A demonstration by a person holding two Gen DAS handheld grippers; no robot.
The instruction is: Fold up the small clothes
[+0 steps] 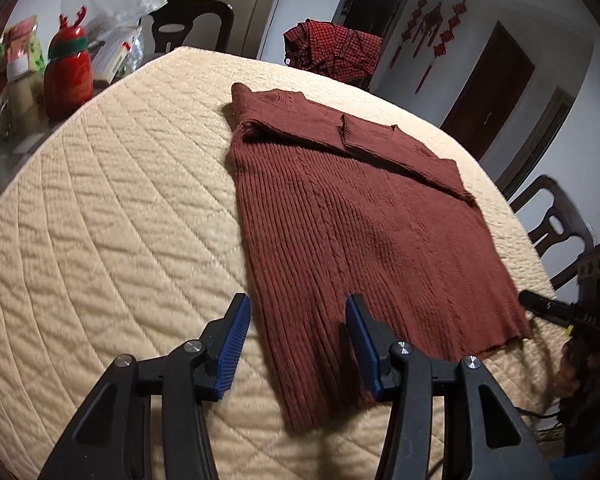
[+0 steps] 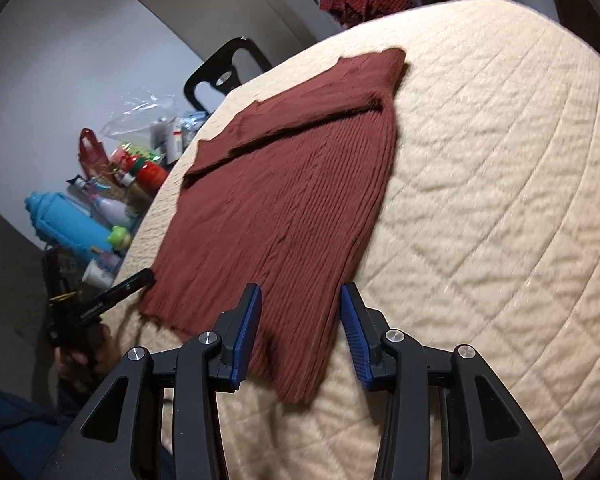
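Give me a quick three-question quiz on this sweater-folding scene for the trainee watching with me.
1. True or false: the sleeves of the brown sweater are already folded across its upper part.
2. Multiple choice: the left gripper is (A) clamped on the hem, (B) open over the hem's near corner, (C) holding the red checked cloth.
3. Fill in: the sweater lies on a cream quilted ____.

Key:
1. True; a folded sleeve band crosses the chest.
2. B; the jaws stand apart, not pressing the knit. The right gripper is likewise open over the hem's other corner.
3. Cover.
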